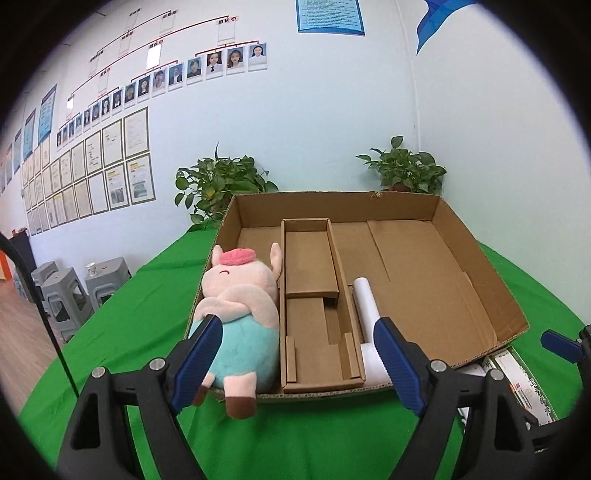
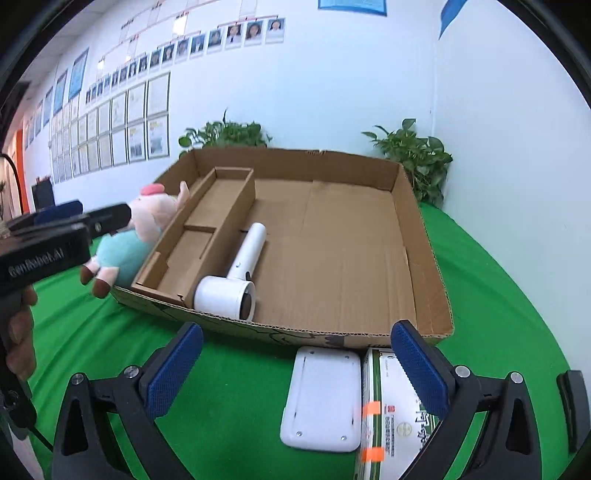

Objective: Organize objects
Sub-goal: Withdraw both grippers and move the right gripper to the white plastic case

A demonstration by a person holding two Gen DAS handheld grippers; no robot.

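Plush pig [image 1: 242,314] between spread left gripper [image 1: 297,363]

Not much can actually be read here. "GenRobot.AI" is printed in pale letters on the black body of the left gripper [image 2: 44,258], seen from the right wrist view, upside down and mirrored. Chinese characters are printed on the green-and-white carton [image 2: 391,413] lying on the green cloth, but too blurred to be made out. The wall notices [image 1: 330,16] and framed certificates [image 1: 110,173] are covered in text that can't be read either.
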